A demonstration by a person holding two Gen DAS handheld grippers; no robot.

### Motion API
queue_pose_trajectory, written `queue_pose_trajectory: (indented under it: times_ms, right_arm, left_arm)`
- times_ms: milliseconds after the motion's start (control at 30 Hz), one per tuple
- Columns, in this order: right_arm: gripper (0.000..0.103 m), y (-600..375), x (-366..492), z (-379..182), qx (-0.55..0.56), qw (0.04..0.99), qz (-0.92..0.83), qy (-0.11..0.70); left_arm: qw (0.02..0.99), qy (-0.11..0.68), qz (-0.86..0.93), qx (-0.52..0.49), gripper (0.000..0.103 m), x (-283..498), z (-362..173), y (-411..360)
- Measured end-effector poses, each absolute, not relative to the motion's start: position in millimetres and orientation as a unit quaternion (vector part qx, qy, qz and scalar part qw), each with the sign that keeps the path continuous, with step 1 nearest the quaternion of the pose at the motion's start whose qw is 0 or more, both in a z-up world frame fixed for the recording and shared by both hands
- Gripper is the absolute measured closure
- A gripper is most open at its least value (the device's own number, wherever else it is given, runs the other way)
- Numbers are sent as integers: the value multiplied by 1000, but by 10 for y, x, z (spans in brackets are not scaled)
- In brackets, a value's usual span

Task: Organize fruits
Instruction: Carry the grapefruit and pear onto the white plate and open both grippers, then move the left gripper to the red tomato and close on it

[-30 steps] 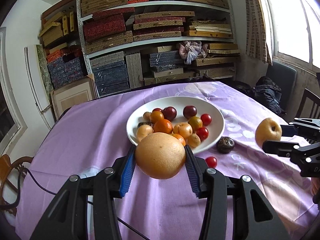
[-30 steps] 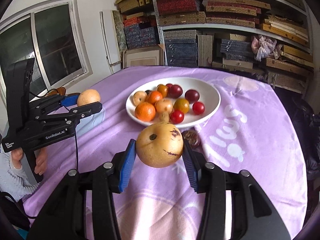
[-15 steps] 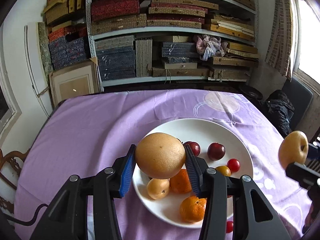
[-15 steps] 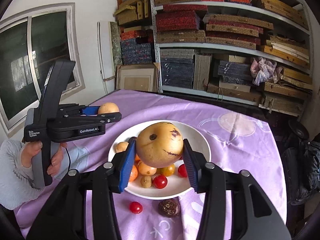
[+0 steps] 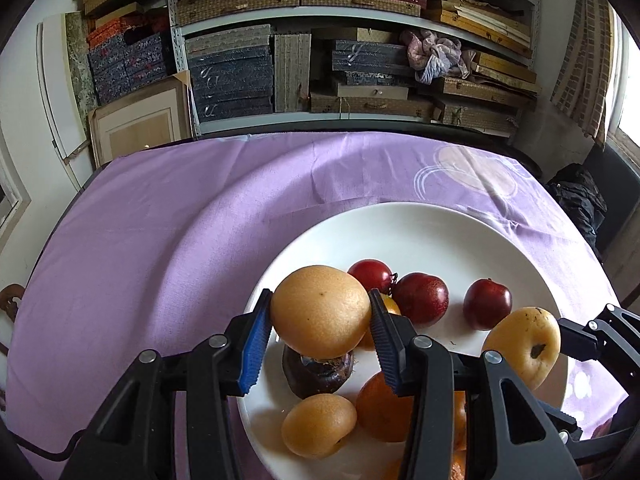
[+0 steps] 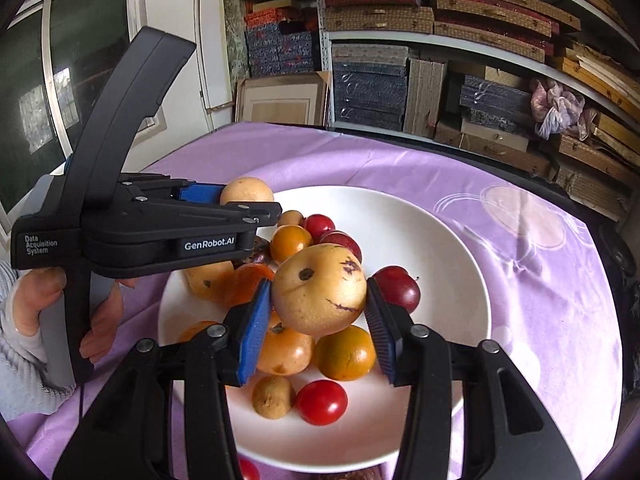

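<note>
Left wrist view showed the left gripper with its jaws part-way open and clamped on a round yellow-orange fruit, held over the near rim of a white plate on the purple-clothed surface. Under it lay a dark wrinkled fruit, a small yellow fruit and an orange, with three dark red plums farther back. In the right wrist view, the right gripper stood about as wide, its blue pads pressed on a speckled pear hanging over the heaped fruit: yellow tomatoes, a red cherry tomato, a plum. On the left tool's side I could read "GenRobot.AI" and "Data Acquisition System", with a hand round its grip. Both tools crowded the same plate, the left one's body blocking part of the pile. Shelves of stacked boxes filled the wall behind.
</note>
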State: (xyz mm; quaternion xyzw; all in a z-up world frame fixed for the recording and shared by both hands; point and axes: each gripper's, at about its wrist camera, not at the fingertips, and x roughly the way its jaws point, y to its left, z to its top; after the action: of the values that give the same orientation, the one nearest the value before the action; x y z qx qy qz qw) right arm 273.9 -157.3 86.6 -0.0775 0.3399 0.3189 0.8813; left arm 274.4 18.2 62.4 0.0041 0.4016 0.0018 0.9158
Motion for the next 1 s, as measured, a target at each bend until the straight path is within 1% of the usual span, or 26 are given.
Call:
queue_pose_trajectory:
  times_ms: [100, 167, 200, 233, 300, 400, 500, 533, 567, 600, 633, 700, 767, 833, 900, 1000]
  right_arm:
    - [57, -1507, 2779, 786, -82, 878, 321, 345]
    - [55, -1492, 2799, 751, -82, 878, 321, 344]
    - [49, -1494, 2807, 755, -79, 879, 322, 343]
    - [47, -1499, 2806, 762, -76, 878, 325, 342]
    - [47, -1523, 2774, 815, -74, 881, 322, 338]
    - [47, -1646, 2639, 1062, -64, 891, 320, 315]
    - [47, -1856, 2421, 1479, -45, 904, 323, 277]
    - [45, -1946, 2323, 1630, -39, 908, 325, 263]
    - [42, -2030, 2205, 1775, -33, 912, 327, 247]
    - [36, -2123, 2073, 1915, -28, 916, 326, 230]
    - [29, -2206, 1949, 2034, -24, 920, 326, 216]
    - [26, -2385, 1680, 2225, -13, 925, 327, 193]
    - [21, -2558, 1416, 2328, -5, 926, 333, 180]
    - [11, -2721, 1169, 2329, 1, 929, 329, 169]
    - [8, -2864, 948, 2231, 4, 931, 325, 167]
    - [5, -3068, 768, 1927, 23, 935, 308, 175]
  left_arm:
    - [914, 407, 1, 3, 55, 2767, 563, 205]
    - [915, 403, 7, 7, 55, 2765, 563, 207]
    - [915, 402, 9, 7, 55, 2770, 567, 213]
    - [916, 400, 9, 6, 55, 2763, 579, 219]
    - [918, 397, 14, 7, 55, 2729, 620, 220]
    - [923, 385, 20, 6, 55, 2621, 761, 258]
    - [931, 364, 23, 2, 55, 2405, 1015, 300]
    - [934, 357, 23, 4, 54, 2313, 1108, 303]
    - [938, 347, 23, 7, 54, 2183, 1222, 302]
    - [941, 339, 22, 10, 53, 2073, 1308, 296]
    - [943, 331, 22, 14, 48, 1961, 1378, 279]
    - [948, 317, 18, 22, 39, 1683, 1512, 226]
    - [949, 312, 11, 32, 36, 1424, 1552, 133]
    - [947, 320, -4, 40, 31, 1218, 1480, 21]
    - [940, 336, -23, 46, 31, 1021, 1277, -139]
    - [931, 357, -43, 62, 31, 827, 894, -414]
